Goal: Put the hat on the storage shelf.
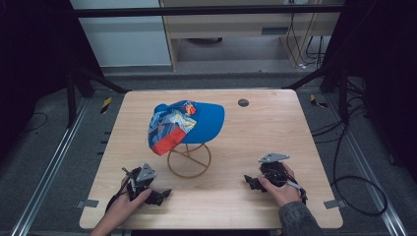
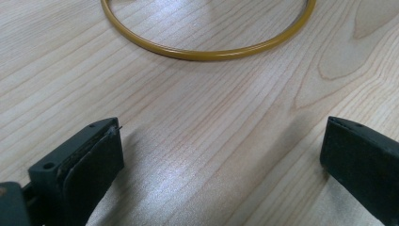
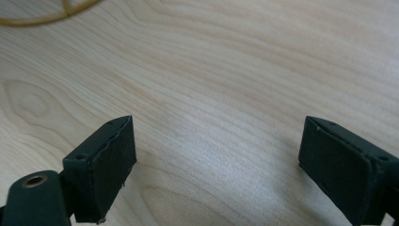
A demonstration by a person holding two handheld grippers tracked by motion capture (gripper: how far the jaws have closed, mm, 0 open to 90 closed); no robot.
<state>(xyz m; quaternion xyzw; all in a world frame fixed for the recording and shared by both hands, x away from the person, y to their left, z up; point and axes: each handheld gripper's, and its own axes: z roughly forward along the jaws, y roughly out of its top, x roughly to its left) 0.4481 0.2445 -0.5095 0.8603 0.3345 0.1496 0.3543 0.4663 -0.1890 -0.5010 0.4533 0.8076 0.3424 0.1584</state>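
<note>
Cap (image 1: 189, 125) on wire stand (image 1: 189, 161), well beyond both grippers' jaws; jaws apart, empty.

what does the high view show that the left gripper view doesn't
The high view alone takes in the blue cap sitting on top of the gold wire stand, both hands, the right claw and the small dark disc near the far edge. The left gripper view alone gives a close look between the left claw, whose jaws stand wide apart with bare wood between them. Both views share the wooden table, the stand's ring base and the left claw.
</note>
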